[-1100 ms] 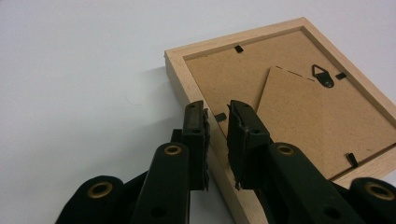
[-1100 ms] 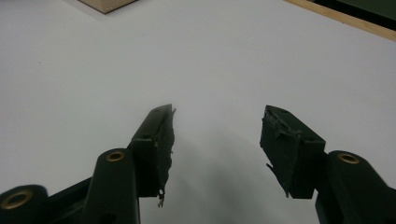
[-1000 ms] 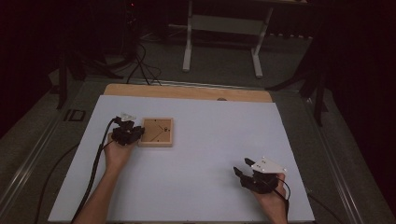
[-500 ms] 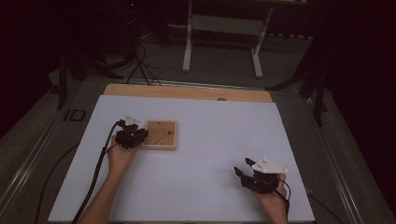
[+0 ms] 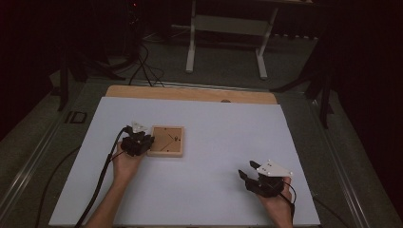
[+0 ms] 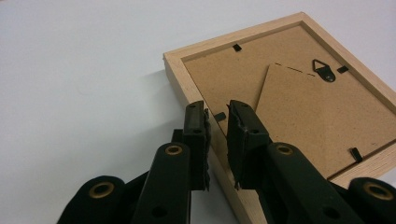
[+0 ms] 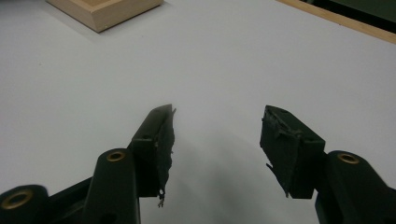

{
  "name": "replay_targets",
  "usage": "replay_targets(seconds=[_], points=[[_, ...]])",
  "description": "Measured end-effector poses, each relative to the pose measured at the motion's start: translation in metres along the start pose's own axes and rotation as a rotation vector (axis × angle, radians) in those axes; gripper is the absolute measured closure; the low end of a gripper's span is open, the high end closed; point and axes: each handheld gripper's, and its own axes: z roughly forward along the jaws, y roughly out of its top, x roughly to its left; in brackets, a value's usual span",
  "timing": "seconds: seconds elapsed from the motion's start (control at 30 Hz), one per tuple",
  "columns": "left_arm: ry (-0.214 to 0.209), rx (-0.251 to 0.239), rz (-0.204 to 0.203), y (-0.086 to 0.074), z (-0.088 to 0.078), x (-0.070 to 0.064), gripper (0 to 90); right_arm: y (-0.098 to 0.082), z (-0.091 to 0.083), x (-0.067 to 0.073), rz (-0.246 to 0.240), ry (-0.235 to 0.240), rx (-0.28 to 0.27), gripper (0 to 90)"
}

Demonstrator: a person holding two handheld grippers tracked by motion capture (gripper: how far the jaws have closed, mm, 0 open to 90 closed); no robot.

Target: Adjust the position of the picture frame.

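My left tool (image 5: pixel 142 141) sits at the left edge of the frame (image 5: pixel 166 141). In the left gripper view, its jaws stand narrow, one on each side of the frame's near wooden rail (image 6: pixel 223 176): one jaw outside the rail, the other inside over the backing board (image 6: pixel 299 105). I cannot tell whether the pads press on the rail.

The frame lies face down on the white worktop (image 5: pixel 214 137), in its left half, with the brown backing board up. On the board, reading from the left gripper view:
- a black triangular hanger (image 6: pixel 324 71) near the far edge of the frame;
- small black retaining tabs (image 6: pixel 237 47) along the inner edges of the frame;
- a folded stand panel (image 6: pixel 327 121) lying flat on the board.

No brand, label or writing can be read on the frame or the board.

My right tool (image 5: pixel 253 179) is well apart from the frame, to its right and nearer to me, low over the bare worktop. Its jaws stand wide with nothing between them. In the right gripper view, a corner of the frame (image 7: pixel 105 11) shows at the upper left, far from the jaws.

A strip of bare wood (image 5: pixel 190 93) borders the worktop beyond the frame.
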Motion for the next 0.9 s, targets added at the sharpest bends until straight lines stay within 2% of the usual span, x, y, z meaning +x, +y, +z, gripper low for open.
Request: replay_targets(seconds=[0.2,0.33,0.73,0.9], points=[[-0.009,-0.006,-0.001,-0.004,-0.003,-0.006,77.9,0.0,0.0,0.0,0.0,0.0,0.002,44.0],[-0.007,-0.003,0.017,-0.006,-0.005,-0.014,77.9,0.0,0.0,0.001,0.0,-0.001,0.003,43.9],[0.011,0.002,0.003,-0.01,-0.011,-0.036,77.9,0.0,0.0,0.001,0.0,0.0,0.002,44.0],[0.035,0.005,-0.024,-0.011,-0.011,-0.045,78.1,0.0,0.0,0.001,-0.001,0.001,0.002,43.9]])
